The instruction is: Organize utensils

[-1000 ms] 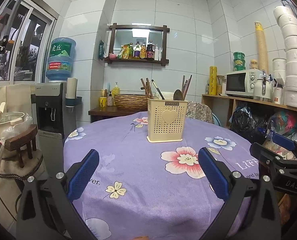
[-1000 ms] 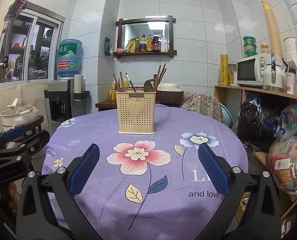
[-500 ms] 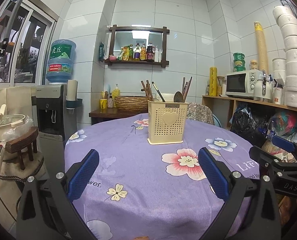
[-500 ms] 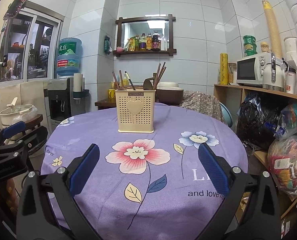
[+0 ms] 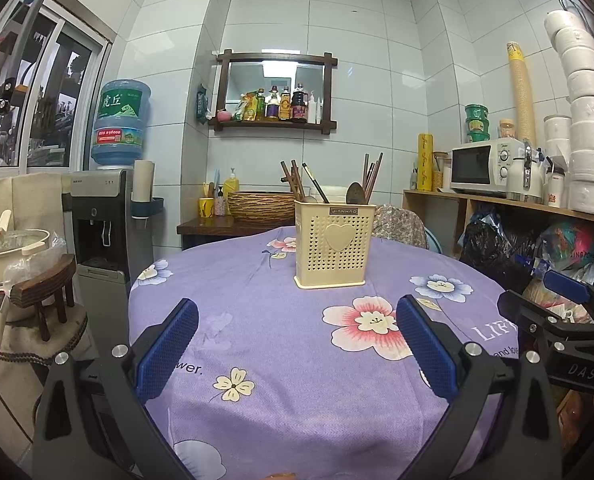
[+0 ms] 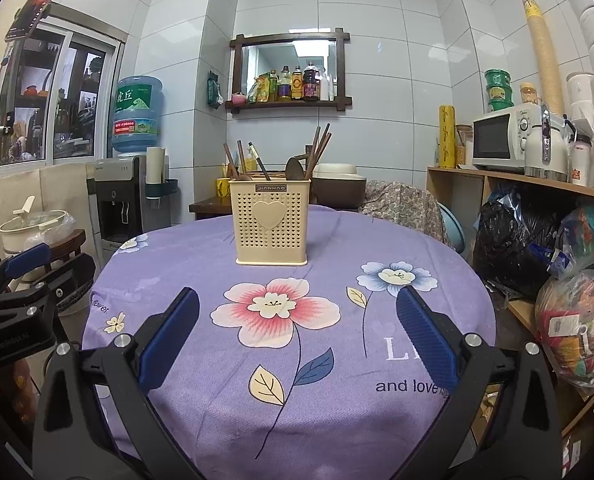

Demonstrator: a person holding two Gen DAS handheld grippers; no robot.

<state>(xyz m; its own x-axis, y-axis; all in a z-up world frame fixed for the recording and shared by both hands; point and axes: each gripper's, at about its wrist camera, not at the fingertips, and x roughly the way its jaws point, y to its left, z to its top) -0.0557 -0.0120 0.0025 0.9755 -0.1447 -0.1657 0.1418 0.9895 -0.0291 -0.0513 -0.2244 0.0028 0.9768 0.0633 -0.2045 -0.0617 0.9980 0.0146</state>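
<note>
Two hand-held grippers face a round bench (image 5: 281, 360) draped in a purple floral cloth, with a cream perforated utensil holder (image 5: 334, 249) standing upright toward the far side, at 12 o'clock in both wrist views. The left gripper (image 5: 297, 344) is released, its blue pads spread wide over bare cloth and holding nothing. The right gripper (image 6: 297, 340) is likewise spread and empty, well short of the holder.

Inside the holder, brown chopsticks (image 6: 320, 148) lean at its 1 o'clock corner, a second cluster of sticks (image 6: 235, 160) leans at 11 o'clock, and a dark spoon (image 6: 293, 168) shows its bowl just above the rim between them. No utensils lie loose on the cloth in either view, so any sorting would likely happen within the holder itself.

The sticks look thin, stiff and light, and probably smooth enough to slip or pivot in a loose pinch. A grasp near the upper third, above the rim, squarely across the shaft, seems the safest hold. The plastic holder appears light and could tip or slide on the soft cloth if a utensil drags against its wall, so the second gripper may be needed to steady it by the rim.
</note>
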